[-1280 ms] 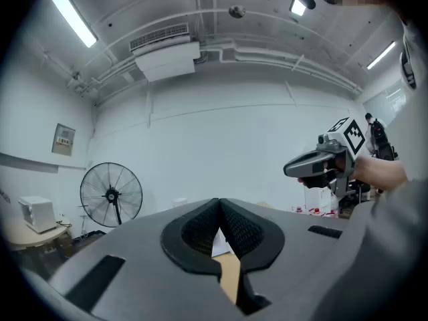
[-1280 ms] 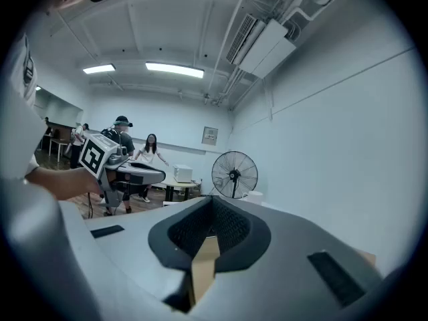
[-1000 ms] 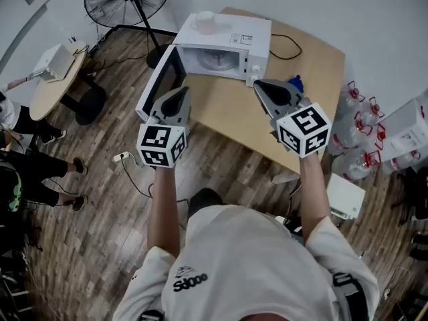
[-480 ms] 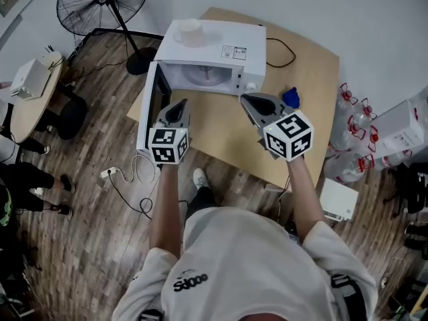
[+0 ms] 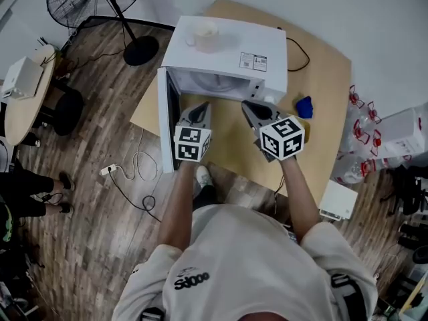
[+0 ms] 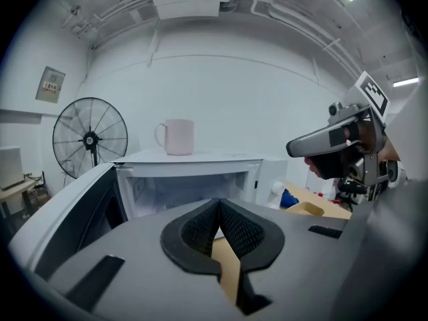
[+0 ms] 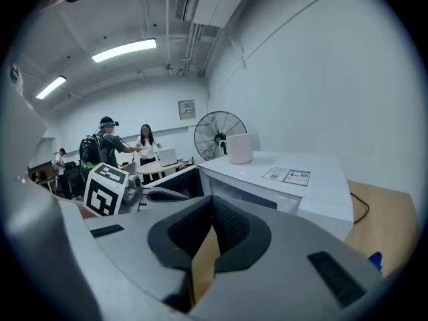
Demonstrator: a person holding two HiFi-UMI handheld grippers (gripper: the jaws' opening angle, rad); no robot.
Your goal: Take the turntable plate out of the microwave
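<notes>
While the turntable plate [image 5: 212, 84] lies inside the microwave [image 5: 231, 45], showing in the head view only as a pale round shape on the cavity floor, both tools hover just in front of the opening with nothing in them. The left hand-held gripper [image 5: 199, 110] has its jaws pressed together, its ribbed pads [image 6: 200, 227] meeting at the tip, with only the wood of the desk [image 5: 324, 59] showing below them. The right hand-held gripper [image 5: 251, 108] is likewise closed and empty. The door [image 5: 166, 122] stands swung wide on the left, so the way in is unobstructed.

The step in hand looks like the reach into the cavity. To do it well, the jaws should probably be opened before they pass the front edge, since there may be little room to spread them inside. A low, nearly level entry seems best, with one jaw slipped under the plate's near rim and the other over it. The plate is likely smooth and slippery, so a firm bite well onto the rim matters. The second tool could support the opposite side. The plate most likely needs lifting slightly off its seat before it is drawn out straight. The left tool should keep off the door edge, and a gentle pull would avoid rocking the mug [image 5: 204, 36] on top.
</notes>
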